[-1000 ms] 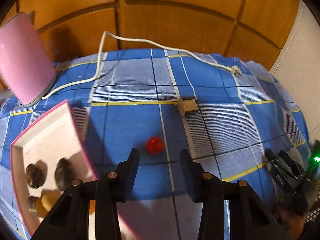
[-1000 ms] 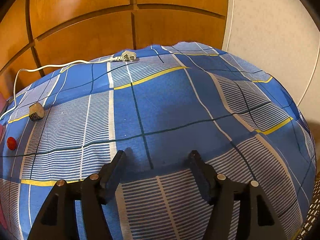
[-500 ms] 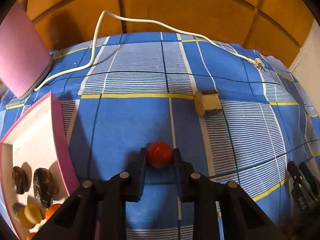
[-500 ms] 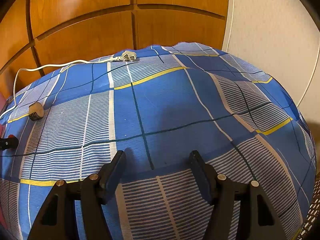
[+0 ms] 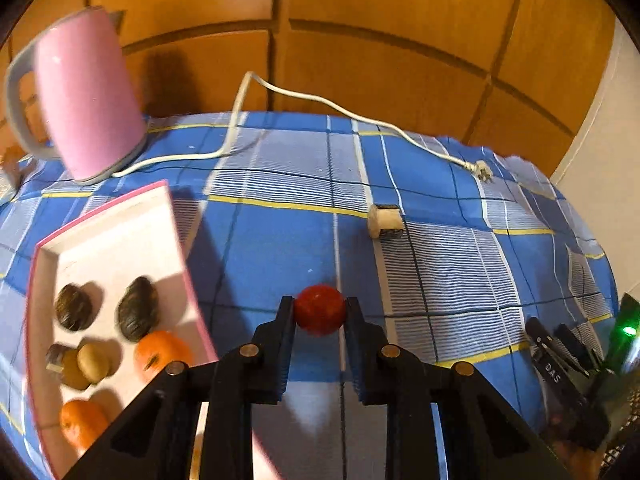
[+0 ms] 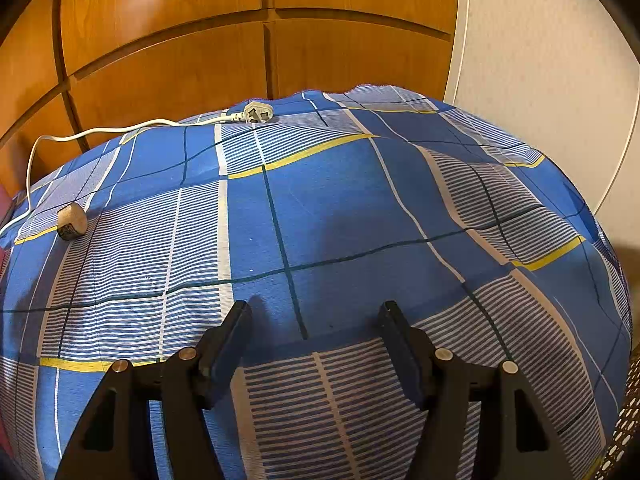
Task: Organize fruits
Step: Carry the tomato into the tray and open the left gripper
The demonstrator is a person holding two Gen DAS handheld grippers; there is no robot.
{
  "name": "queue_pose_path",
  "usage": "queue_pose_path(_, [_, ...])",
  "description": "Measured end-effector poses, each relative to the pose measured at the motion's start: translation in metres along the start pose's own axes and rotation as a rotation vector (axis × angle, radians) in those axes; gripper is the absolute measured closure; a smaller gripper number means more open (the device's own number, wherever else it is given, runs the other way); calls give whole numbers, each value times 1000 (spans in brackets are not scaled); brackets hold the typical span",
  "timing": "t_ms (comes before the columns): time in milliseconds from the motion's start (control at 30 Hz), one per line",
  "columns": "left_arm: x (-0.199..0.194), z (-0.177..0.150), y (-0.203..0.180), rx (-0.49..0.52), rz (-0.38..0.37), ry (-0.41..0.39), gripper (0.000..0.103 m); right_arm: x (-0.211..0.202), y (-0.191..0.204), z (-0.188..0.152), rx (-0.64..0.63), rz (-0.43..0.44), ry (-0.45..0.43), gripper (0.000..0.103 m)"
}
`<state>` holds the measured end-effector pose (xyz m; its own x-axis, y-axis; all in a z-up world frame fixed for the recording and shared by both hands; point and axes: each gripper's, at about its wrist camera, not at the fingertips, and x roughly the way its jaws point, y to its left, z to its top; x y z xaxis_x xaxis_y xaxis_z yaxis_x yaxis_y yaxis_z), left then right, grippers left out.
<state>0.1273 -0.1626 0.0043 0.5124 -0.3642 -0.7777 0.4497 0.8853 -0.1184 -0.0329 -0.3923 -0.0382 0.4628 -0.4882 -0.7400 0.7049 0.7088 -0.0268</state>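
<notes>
The left gripper (image 5: 320, 312) is clamping a small red fruit (image 5: 320, 315) between its two black fingers (image 5: 285, 340), the pads pressing on either side of it; the fruit is sitting at the fingertips, over the blue checked cloth (image 5: 280, 248) that is covering the table, and whether it is touching the cloth I cannot tell; to the left of the gripper a pink-rimmed tray (image 5: 176, 236) is lying on the cloth, holding two dark oval fruits (image 5: 138, 314), two oranges (image 5: 160, 354) and a pair of tan rounded pieces (image 5: 92, 362) near its front; the tray is just beside the left finger, its right rim passing behind it; a pink kettle (image 5: 86, 96) is standing beyond the tray at the far left, and its white cord (image 5: 304, 98) is running across the back of the cloth to a plug (image 5: 483, 171) lying near the far right edge; a small tan cylinder (image 5: 384, 221) is lying on its side on the cloth, well beyond the fruit and a little to the right.

The right gripper (image 6: 316, 328) is hovering low over a bare part of the cloth (image 6: 340, 208) with its fingers (image 6: 236, 332) standing apart and nothing between them; in its view the cylinder (image 6: 72, 222) is lying far to the left and the plug (image 6: 258, 113) is resting at the cloth's far edge, before the wooden panels (image 6: 168, 32).
</notes>
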Motion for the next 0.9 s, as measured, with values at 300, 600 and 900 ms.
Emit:
queue_pose_path(300, [-47, -26, 22, -50, 25, -74, 79, -1, 0, 0, 0, -1, 0, 36])
queue_pose_path(600, [-79, -53, 49, -114, 49, -111, 79, 0, 0, 1, 0, 1, 0, 36])
queue_pose_path(900, [-100, -89, 93, -257, 121, -132, 78, 0, 0, 0, -1, 0, -1, 36])
